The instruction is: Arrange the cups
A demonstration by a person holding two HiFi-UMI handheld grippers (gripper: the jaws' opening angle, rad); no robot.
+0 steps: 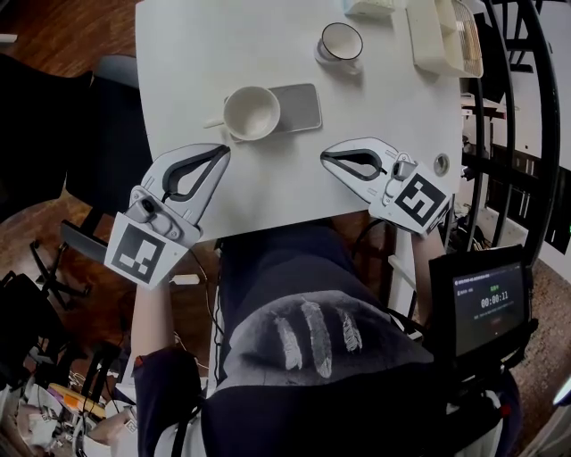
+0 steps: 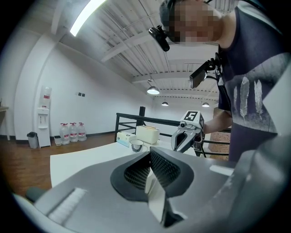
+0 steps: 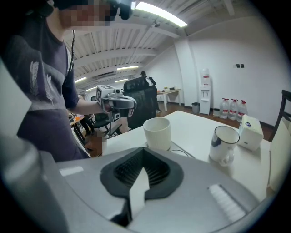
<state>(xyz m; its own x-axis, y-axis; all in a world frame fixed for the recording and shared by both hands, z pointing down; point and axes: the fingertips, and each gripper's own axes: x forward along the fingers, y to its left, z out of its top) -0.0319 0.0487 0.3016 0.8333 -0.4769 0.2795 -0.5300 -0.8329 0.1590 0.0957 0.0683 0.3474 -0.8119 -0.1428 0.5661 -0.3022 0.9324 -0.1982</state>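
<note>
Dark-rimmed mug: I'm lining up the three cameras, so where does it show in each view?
Head view: dark-rimmed mug near the top, right of centre.
Left gripper view: small, near the picture's centre.
Right gripper view: right of centre, handle toward the camera.
Shared landmark: the small white box close beside it.

White table (image 1: 268, 192): mug (image 1: 341, 42), cup (image 1: 252, 112), gray pad (image 1: 302, 107) (flat)
</note>
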